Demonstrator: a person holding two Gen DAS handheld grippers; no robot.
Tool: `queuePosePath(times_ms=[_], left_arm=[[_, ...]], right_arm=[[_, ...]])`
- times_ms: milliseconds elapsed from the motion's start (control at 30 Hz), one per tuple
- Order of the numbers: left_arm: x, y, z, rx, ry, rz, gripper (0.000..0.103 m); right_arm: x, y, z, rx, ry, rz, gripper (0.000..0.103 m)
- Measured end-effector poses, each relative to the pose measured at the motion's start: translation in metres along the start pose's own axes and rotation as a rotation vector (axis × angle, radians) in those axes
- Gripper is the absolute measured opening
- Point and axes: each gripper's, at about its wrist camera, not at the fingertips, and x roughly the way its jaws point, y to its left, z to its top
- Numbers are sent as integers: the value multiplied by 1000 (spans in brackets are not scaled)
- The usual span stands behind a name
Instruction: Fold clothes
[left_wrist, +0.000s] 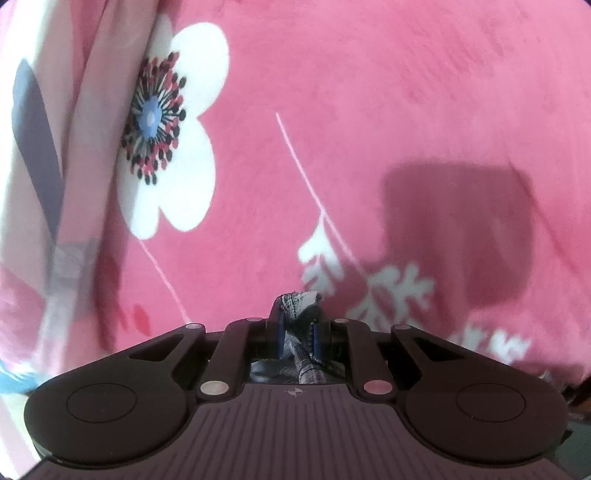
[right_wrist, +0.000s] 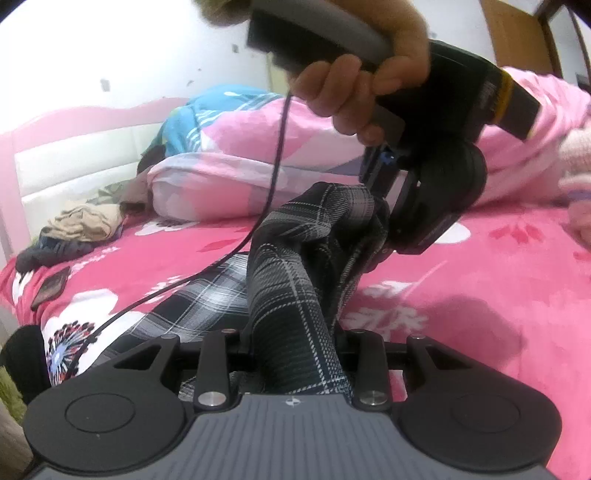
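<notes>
Nearest the right wrist lens, the right gripper (right_wrist: 295, 350) is clenched on a black-and-white plaid woven garment (right_wrist: 295, 266), whose cloth rises from between its fingers in a taut band; the far end of that band runs up to the left gripper (right_wrist: 376, 201), held by a person's hand (right_wrist: 365, 85) on its grey handle, with a thin black cable (right_wrist: 275, 155) hanging from it. From the left wrist view, the left gripper (left_wrist: 298, 325) is likewise clamped on a bunched fold of the same plaid cloth (left_wrist: 301, 306). More of the garment lies spread on a bright pink fleece blanket with white flowers (right_wrist: 461, 295); beyond it, a pale pink quilt (right_wrist: 221, 184), a heap of tan and dark clothes (right_wrist: 81, 225) and a dark flat phone-like slab (right_wrist: 51, 286) sit near the white headboard (right_wrist: 74, 158). No readable writing or brand shows; only a small crosshair mark on each gripper body.
</notes>
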Motion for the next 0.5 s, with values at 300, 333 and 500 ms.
queuePosePath(times_ms=[300,333,500], left_arm=[[4,36,0,-319,-148,-241,19],[-5,46,-14,-354,-190,-247,19],[-54,99,-91,-527,-403,-259,21]], right_arm=[[1,-21,-5,114,12,11,35],[1,-23,-5,125,13,16,35],[0,-37,-8,208,21,55,35]])
